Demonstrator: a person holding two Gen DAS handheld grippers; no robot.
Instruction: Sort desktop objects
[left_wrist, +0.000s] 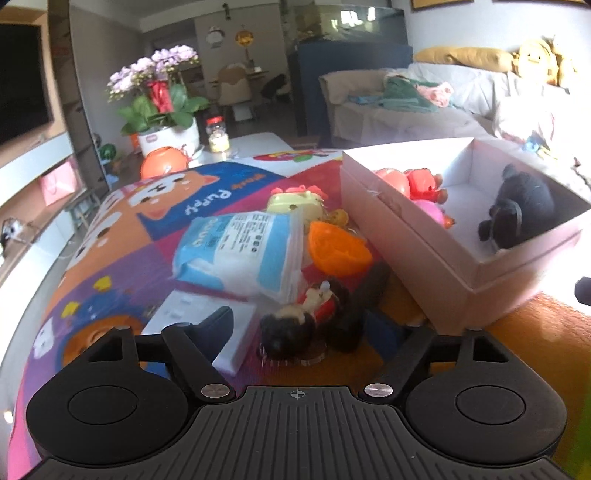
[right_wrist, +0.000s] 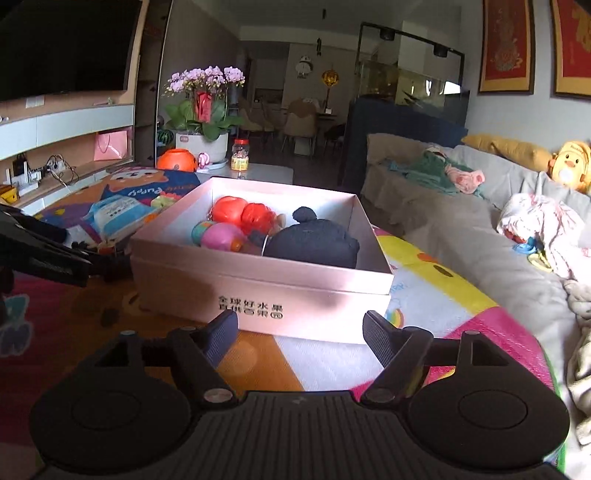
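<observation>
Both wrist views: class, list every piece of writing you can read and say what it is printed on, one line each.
"全球好水果", with a smaller line beneath too blurred to read: front wall of the pink box.
"Puppy", seen upside down: play mat beside the cartoon dog.
Blue and white packet: printed label, too small to read.
Red wall hangings: gold design, illegible.

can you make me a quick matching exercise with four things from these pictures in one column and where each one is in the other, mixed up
Things:
1. black plush toy
2. blue and white packet
3. dark-haired doll
4. orange bowl

Places:
A. on the mat, just ahead of the left gripper and between its fingers
B. inside the pink box
C. on the mat, right beside the box's outer wall
D. on the mat, left of the orange bowl

Pairs: 1-B, 2-D, 3-A, 4-C
</observation>
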